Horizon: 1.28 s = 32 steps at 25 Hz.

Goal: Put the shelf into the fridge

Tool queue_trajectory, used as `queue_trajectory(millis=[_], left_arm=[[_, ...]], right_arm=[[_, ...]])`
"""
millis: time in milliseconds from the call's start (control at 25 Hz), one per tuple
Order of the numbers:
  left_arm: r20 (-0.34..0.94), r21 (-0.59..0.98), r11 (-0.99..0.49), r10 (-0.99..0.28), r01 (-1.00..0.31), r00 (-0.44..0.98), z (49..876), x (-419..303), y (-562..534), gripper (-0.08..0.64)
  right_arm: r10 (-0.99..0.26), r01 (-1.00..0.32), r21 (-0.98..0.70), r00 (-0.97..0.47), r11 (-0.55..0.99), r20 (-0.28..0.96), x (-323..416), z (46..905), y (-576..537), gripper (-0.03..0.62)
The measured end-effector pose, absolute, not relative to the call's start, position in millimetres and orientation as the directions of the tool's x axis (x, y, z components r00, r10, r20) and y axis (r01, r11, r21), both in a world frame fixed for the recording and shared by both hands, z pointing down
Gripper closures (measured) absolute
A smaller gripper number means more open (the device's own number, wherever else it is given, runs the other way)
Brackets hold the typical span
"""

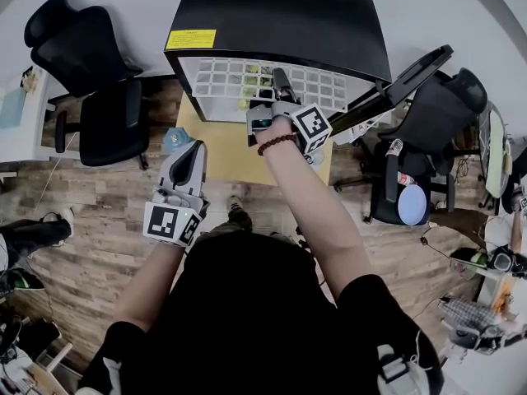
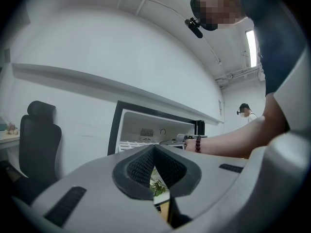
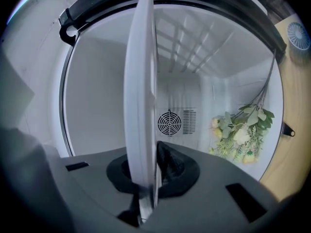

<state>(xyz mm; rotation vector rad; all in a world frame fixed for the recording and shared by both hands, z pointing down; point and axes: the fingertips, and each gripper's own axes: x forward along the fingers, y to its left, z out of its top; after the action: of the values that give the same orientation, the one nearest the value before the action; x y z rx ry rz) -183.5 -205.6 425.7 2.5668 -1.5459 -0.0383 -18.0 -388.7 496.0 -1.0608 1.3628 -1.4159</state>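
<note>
shelf (image 1: 239,85) is the white wire grid sticking out of the open front of the black fridge (image 1: 280,23) in the head view, with the right gripper (image 1: 278,89) on its front edge and the left gripper (image 1: 191,156) lower down, well apart from it. left gripper view: jaws pressed together with nothing in them, pointing at the open fridge. right gripper view: jaws pinched onto the shelf, seen edge-on, with flowers (image 3: 243,130) inside the fridge off to the right.
</note>
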Motion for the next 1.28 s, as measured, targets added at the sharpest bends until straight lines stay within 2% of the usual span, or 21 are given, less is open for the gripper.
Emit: queue_trajectory(millis=[1280], left_arm=[[0.057,0.146,-0.429,-0.896,-0.891,0.441,429,-201,-198,0.541]], right_arm=[[-0.97,0.039,-0.999,-0.242,-0.038,0.027,-15,499,-438,0.548]])
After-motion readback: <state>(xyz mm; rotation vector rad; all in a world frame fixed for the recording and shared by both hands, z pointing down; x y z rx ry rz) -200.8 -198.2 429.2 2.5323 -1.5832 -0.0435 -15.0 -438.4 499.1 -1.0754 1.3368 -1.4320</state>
